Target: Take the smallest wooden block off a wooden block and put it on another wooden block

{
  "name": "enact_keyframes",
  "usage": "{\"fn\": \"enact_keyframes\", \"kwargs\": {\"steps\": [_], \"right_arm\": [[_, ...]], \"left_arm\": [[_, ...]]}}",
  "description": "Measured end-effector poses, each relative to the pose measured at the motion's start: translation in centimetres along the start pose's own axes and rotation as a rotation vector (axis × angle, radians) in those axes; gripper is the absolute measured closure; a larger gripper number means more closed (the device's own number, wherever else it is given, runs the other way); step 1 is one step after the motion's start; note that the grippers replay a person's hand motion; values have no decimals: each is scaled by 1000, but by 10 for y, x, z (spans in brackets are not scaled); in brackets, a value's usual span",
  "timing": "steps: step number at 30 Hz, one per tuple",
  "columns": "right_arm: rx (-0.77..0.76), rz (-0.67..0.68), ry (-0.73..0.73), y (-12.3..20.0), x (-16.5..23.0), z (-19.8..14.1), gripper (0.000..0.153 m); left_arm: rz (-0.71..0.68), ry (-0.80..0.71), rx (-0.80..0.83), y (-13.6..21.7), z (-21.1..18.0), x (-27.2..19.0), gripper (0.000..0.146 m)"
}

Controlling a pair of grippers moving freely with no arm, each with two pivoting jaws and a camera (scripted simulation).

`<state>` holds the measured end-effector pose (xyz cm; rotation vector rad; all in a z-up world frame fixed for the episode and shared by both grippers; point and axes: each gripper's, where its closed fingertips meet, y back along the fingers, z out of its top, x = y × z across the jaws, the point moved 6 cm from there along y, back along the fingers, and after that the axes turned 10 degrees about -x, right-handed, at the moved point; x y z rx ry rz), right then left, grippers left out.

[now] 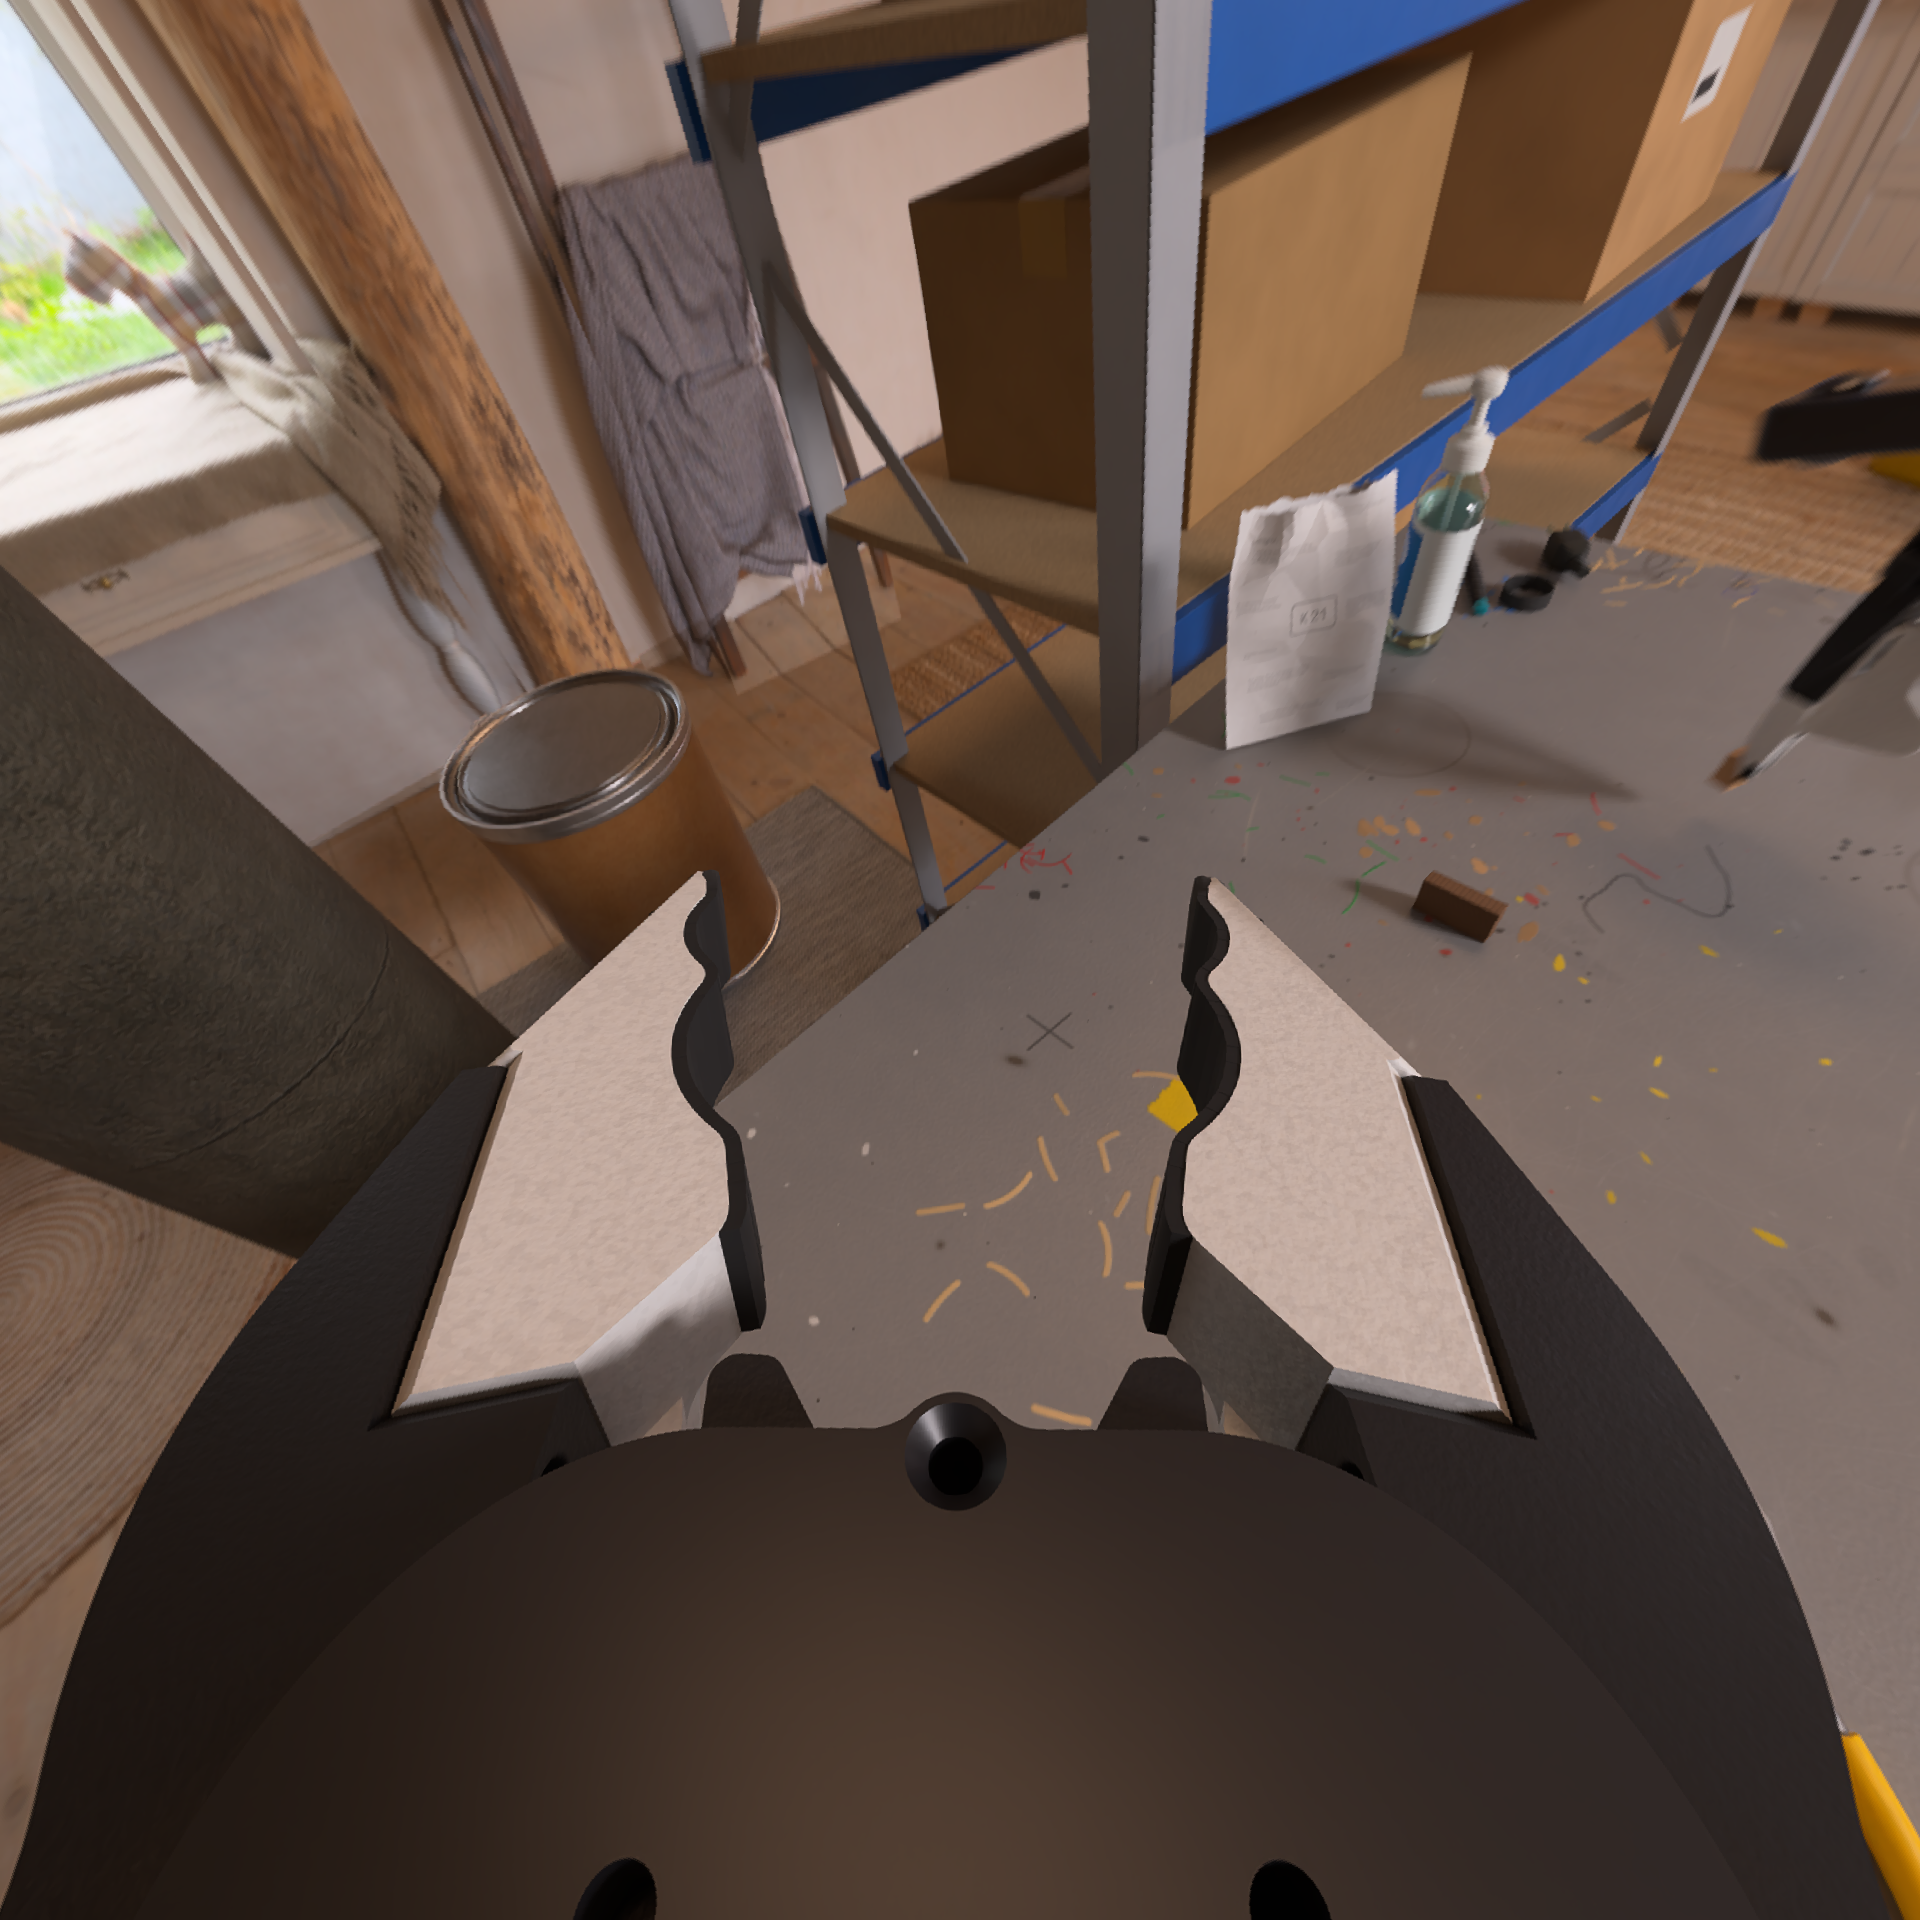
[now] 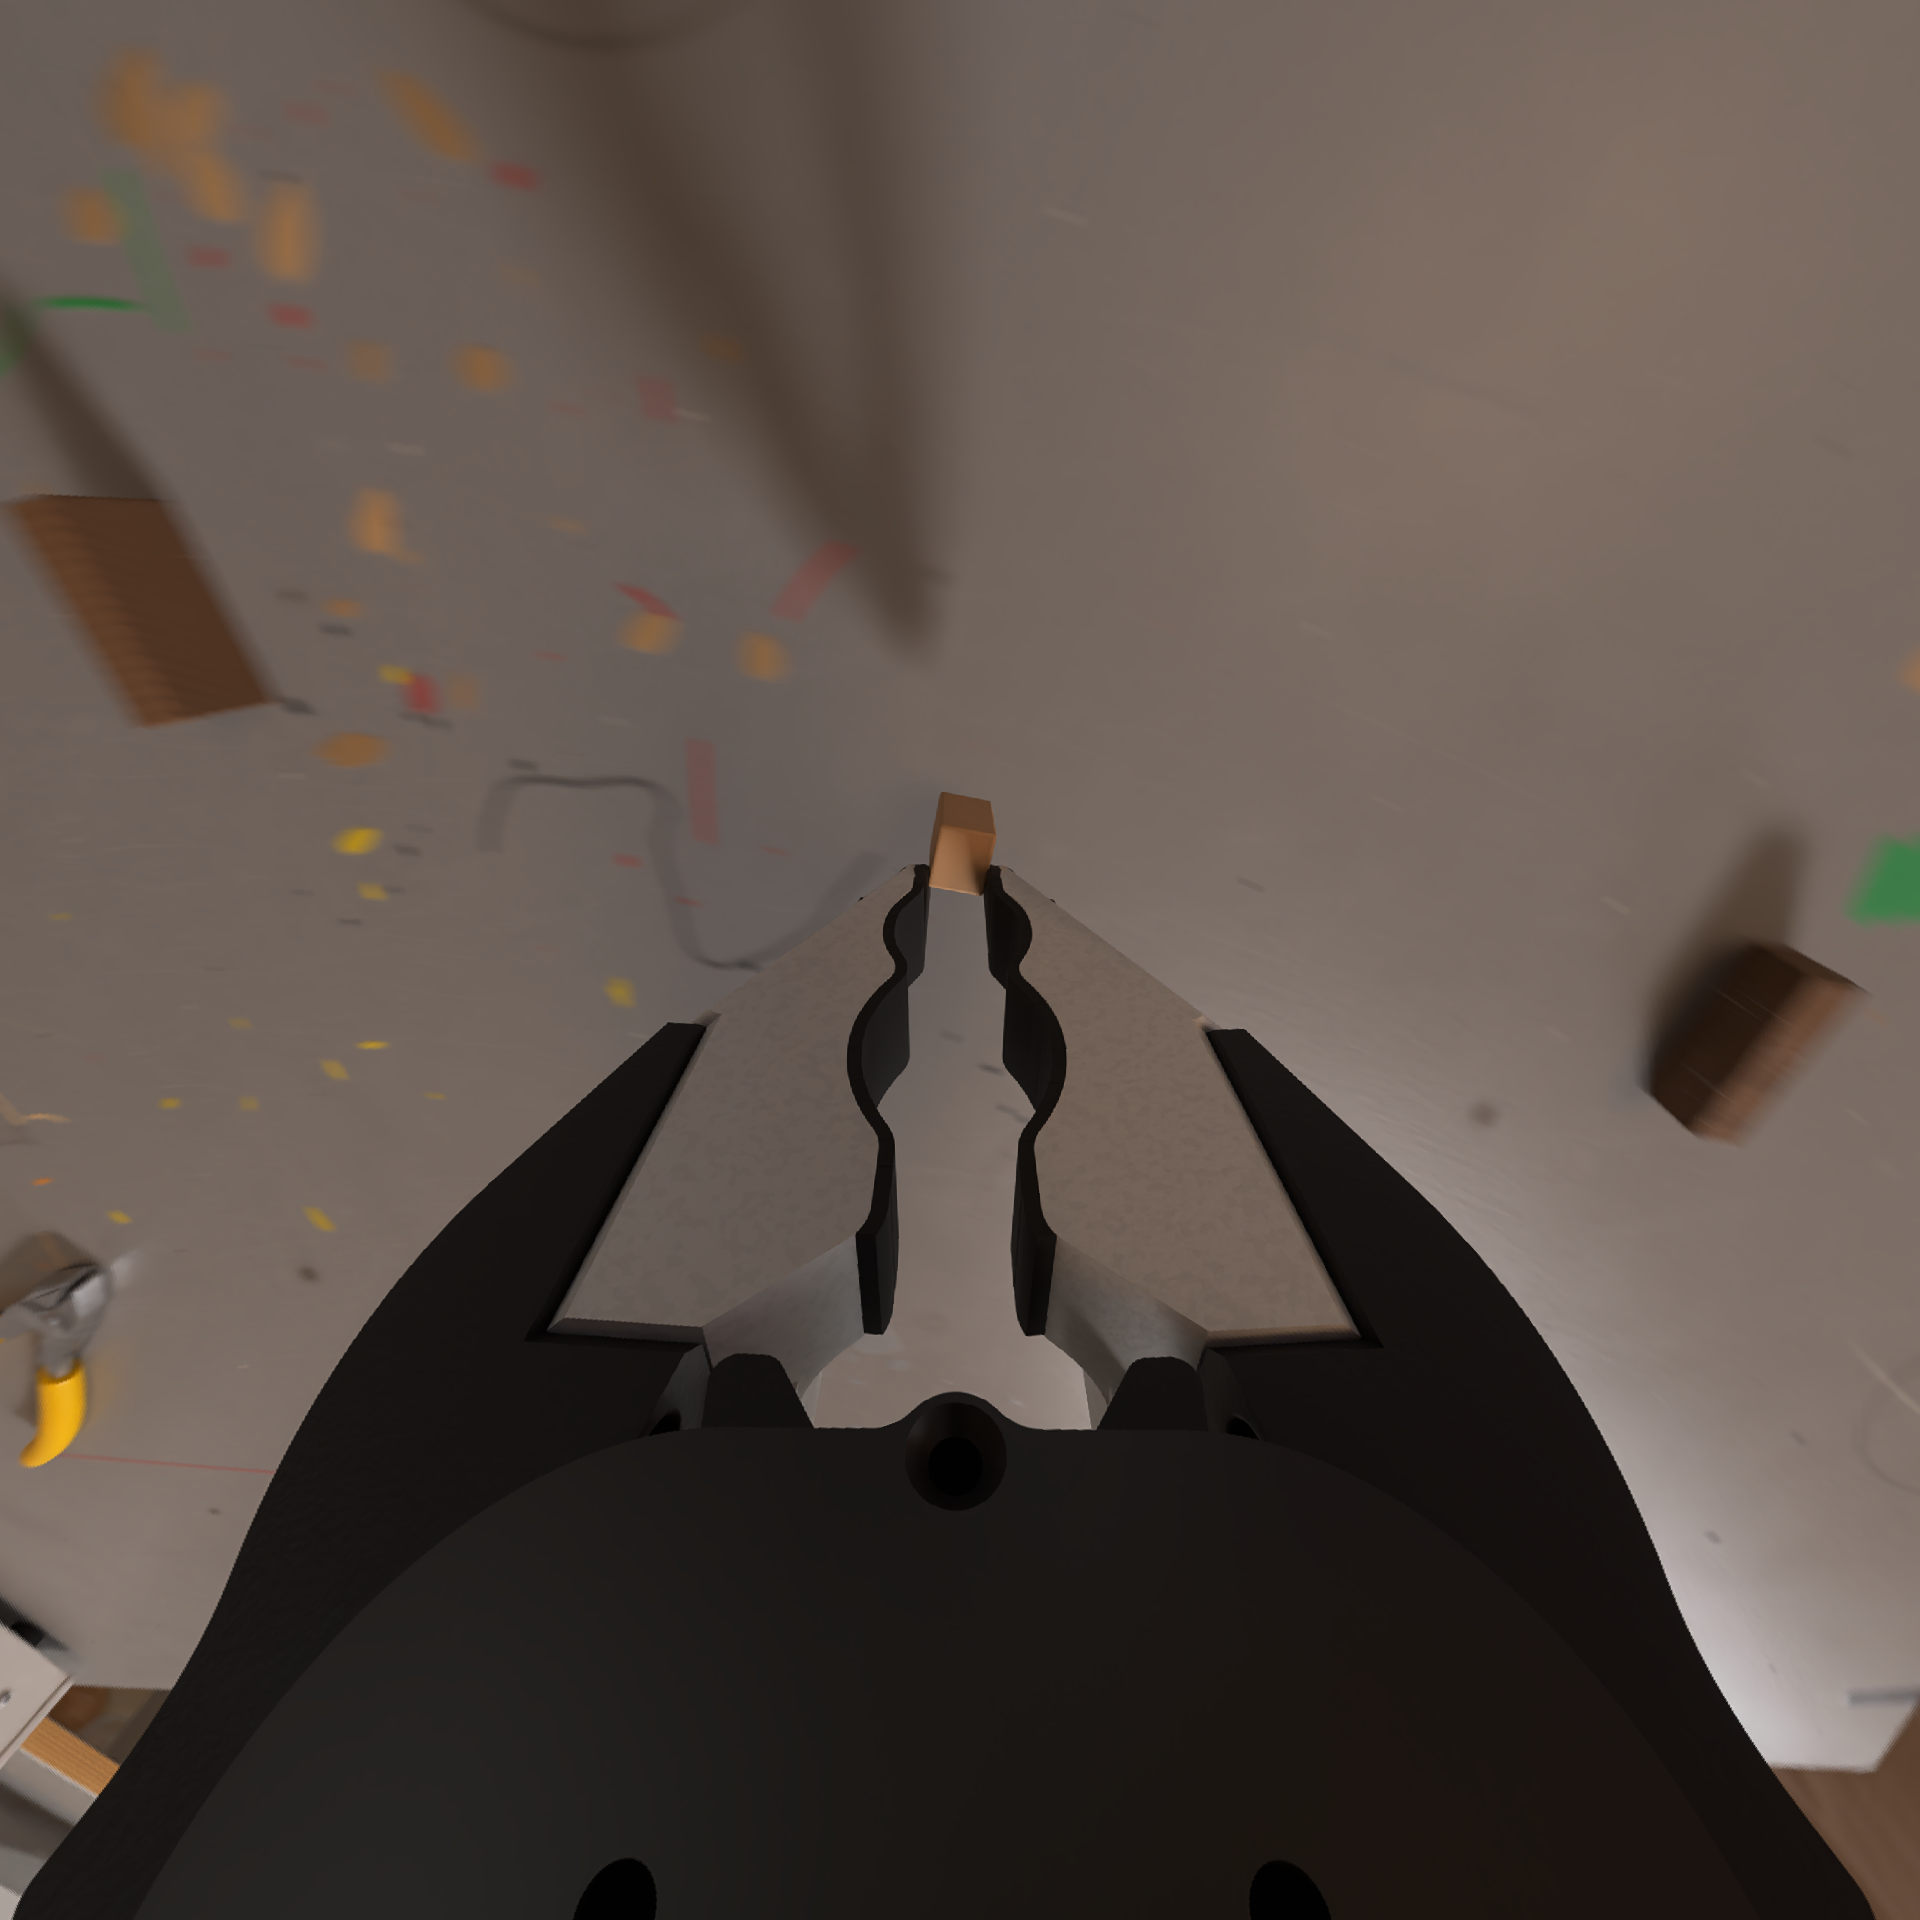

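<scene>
My right gripper [image 2: 957, 881] is shut on the smallest wooden block [image 2: 962, 840], a light tan cube pinched at its fingertips and held above the grey table [image 2: 1351, 520]. A larger wooden block [image 2: 135, 608] lies on the table to the left, and another dark one [image 2: 1751, 1039] to the right. My left gripper [image 1: 954, 883] is open and empty, over the table's left corner. In the left wrist view a dark wooden block [image 1: 1458, 906] lies on the table [image 1: 1351, 1143], and the right gripper [image 1: 1756, 764] shows at the far right with the small block at its tip.
A white paper bag [image 1: 1311, 613], a pump bottle [image 1: 1449, 520] and small black parts [image 1: 1527, 592] stand at the table's back. A metal shelf with cardboard boxes [image 1: 1195, 332] stands behind. A lidded drum [image 1: 592, 800] stands on the floor. A yellow-handled tool [image 2: 57, 1361] lies at left.
</scene>
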<state>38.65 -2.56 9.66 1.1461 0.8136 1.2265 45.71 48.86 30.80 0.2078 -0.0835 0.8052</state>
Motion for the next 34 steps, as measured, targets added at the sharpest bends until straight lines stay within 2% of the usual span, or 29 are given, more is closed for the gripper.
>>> {"fn": "enact_keyframes", "kwargs": {"steps": [4,7,11,15,17,18,20,23,27,30,34], "right_arm": [[-2,-29,-110,13,-75,-22,142],[-12,-59,-141,20,-118,-34,142],[-20,-69,-173,26,-155,-44,142],[-34,-45,-157,26,-167,-46,142],[-43,-61,-133,25,-167,-48,142],[-34,-90,-109,22,-168,-50,134],[-39,-188,-45,20,-169,-53,106],[-222,-346,-14,36,-165,-47,89],[-540,-549,40,84,-136,-28,74],[-760,-519,93,122,-90,-9,74],[-993,-310,181,152,-21,16,75]], "left_arm": [[15,-3,77,-14,-9,1,58],[54,-16,111,-21,-14,6,58],[115,-17,174,-19,-21,24,56],[200,14,306,-7,-39,60,57],[259,41,397,2,-55,87,58],[297,65,444,6,-64,101,60],[348,153,546,15,-88,129,64],[373,314,668,30,-125,164,68],[347,456,725,36,-161,191,76],[309,512,821,32,-184,195,81],[219,509,1062,25,-213,180,81]]}}
